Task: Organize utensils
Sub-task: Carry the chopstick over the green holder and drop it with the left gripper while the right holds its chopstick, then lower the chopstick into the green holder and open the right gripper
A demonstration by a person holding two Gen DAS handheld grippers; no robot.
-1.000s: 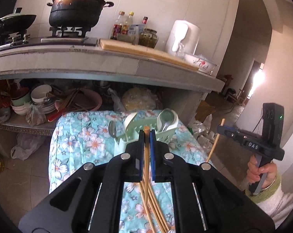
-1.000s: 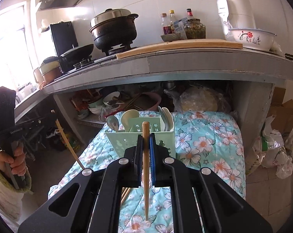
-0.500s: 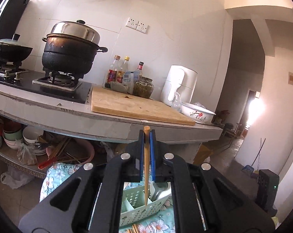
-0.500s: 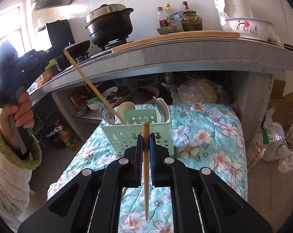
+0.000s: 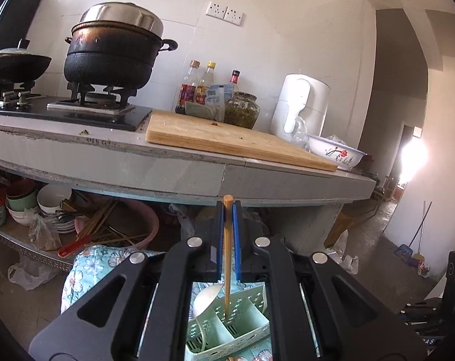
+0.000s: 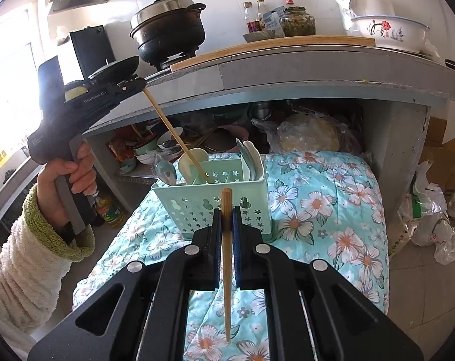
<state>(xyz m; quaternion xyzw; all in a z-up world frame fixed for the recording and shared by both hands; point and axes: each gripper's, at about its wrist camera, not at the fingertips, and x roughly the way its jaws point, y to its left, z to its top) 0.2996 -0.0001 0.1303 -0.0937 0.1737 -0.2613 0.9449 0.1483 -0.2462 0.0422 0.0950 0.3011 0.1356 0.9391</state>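
Behind everything, a grey kitchen counter (image 6: 317, 69) is carrying a black pot (image 6: 170, 33) and a cutting board (image 5: 227, 138), and under it a surface covered in a flowered cloth (image 6: 332, 210) is holding the mint-green utensil caddy (image 6: 215, 204).

On the far left of the right wrist view, my left gripper (image 6: 141, 85) is hanging high above the caddy with its fingers clamped on a chopstick (image 6: 176, 134). A second ago this chopstick was level with the loose ones on the cloth and well off to the side of the caddy; now I am tipping it down, and its lower tip is entering a caddy compartment just beside the pale spoon (image 6: 191, 162). Down along my left fingers, the tip is sitting inside a middle compartment, though I cannot tell whether it is touching the bottom. I judge this stick is one release away from being sorted.

Moving right, the two spoons (image 6: 251, 162) are standing in the caddy's right-hand compartment.

My right gripper (image 6: 226, 225) is hovering just in front of the caddy, fingers pressed together on a second chopstick (image 6: 226, 270) that is hanging over the cloth; it has barely shifted over the last second. I think it is waiting its turn, and will need lifting over the caddy wall.
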